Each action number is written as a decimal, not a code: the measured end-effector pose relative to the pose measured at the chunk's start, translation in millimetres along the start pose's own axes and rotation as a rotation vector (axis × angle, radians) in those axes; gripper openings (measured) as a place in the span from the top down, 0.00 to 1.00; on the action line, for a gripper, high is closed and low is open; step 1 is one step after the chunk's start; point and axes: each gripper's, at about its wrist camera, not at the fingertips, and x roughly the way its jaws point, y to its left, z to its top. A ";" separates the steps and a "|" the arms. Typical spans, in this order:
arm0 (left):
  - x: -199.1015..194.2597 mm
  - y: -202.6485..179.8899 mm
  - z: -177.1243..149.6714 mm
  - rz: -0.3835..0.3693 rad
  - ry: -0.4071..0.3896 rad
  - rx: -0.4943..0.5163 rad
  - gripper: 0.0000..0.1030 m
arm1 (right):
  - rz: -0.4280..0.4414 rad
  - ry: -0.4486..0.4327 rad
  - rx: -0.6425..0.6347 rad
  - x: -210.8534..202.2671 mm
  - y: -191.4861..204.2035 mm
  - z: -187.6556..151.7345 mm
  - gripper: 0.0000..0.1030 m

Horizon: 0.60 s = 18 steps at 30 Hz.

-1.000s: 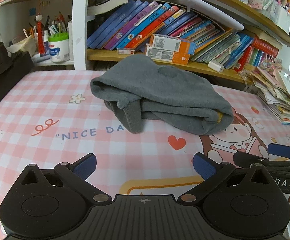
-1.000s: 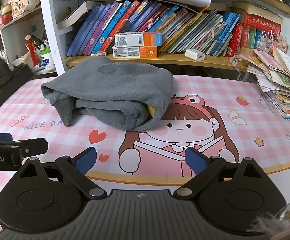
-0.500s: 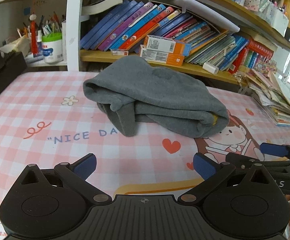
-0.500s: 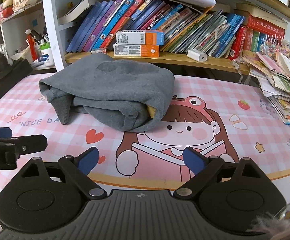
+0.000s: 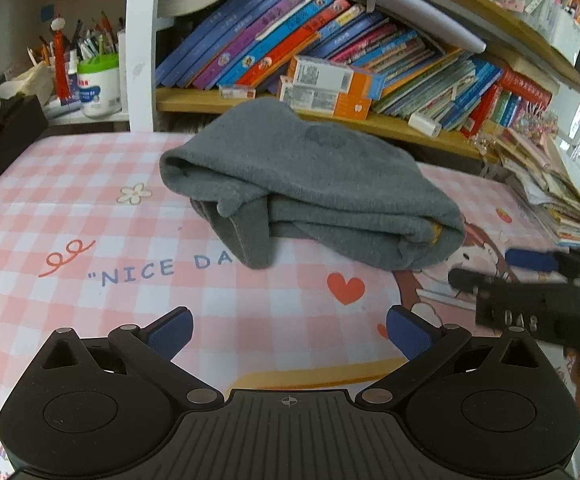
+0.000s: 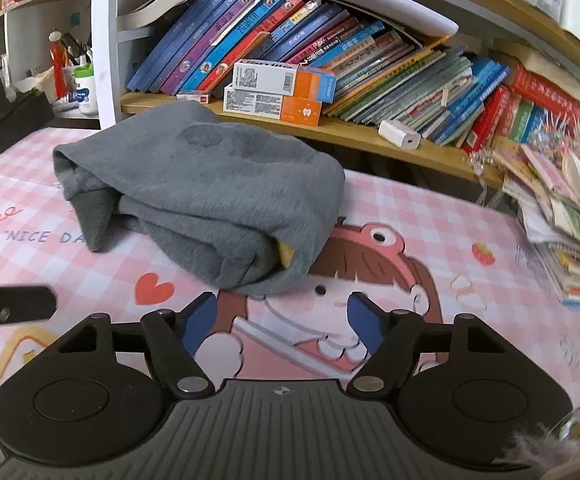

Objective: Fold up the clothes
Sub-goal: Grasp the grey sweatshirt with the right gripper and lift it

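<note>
With the left gripper (image 5: 288, 330) spread and the right gripper (image 6: 278, 322) empty, narrowing, a shallow pinch could unroll the folded grey sweatshirt (image 6: 206, 196).

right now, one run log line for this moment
step: fold clothes | grey garment: folded on mat | left gripper: open, empty | right gripper: closing, empty

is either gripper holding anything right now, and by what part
Nothing is held. The left gripper is open over the mat; the right gripper's jaws have just been closing, empty, short of the folded grey garment.
</note>
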 end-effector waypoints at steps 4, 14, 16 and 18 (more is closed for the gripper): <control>-0.4 -0.8 -4.0 -0.016 0.016 0.014 0.00 | -0.013 -0.006 -0.049 10.8 -0.7 8.5 0.32; -16.4 8.0 -16.7 -0.091 0.026 -0.015 0.00 | -0.062 -0.062 -0.393 41.8 21.8 36.0 0.33; -20.7 13.8 -19.7 -0.098 0.031 -0.035 0.00 | -0.077 -0.072 -0.489 49.9 29.5 38.7 0.36; -26.1 21.2 -24.0 -0.093 0.036 -0.059 0.00 | -0.086 -0.075 -0.578 58.0 36.8 39.6 0.45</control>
